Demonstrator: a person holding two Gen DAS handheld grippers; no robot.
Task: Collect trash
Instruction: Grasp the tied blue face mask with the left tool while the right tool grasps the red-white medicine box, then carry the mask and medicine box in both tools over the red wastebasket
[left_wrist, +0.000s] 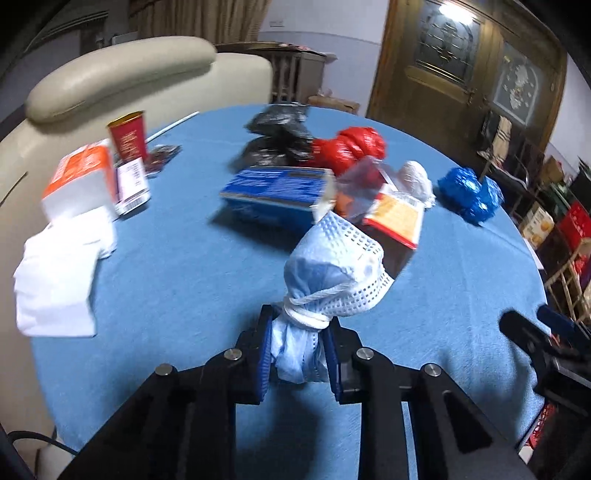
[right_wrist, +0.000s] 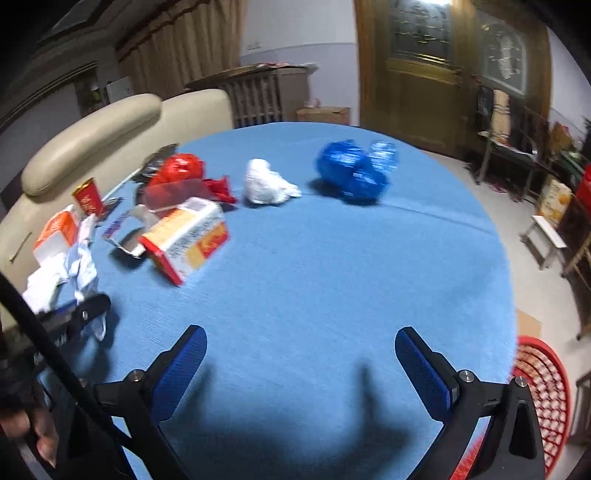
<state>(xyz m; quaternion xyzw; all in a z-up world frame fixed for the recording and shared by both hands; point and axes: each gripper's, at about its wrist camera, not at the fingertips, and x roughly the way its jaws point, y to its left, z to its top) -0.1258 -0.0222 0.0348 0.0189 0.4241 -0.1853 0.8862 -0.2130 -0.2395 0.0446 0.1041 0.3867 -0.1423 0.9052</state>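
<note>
Gripping the balled face mask (left_wrist: 334, 273) by its tied neck above the desk (left_wrist: 184, 258), the left tool (left_wrist: 299, 347) must carry it rightward; red basket (right_wrist: 543, 391) sits beside the wide-open, empty right tool (right_wrist: 301, 365).

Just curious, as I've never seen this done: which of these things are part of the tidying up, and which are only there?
Part of the job:
left tool, shut on the bundled face mask
blue bag
white wad
red basket

Just there:
cream chair
wooden door
</note>
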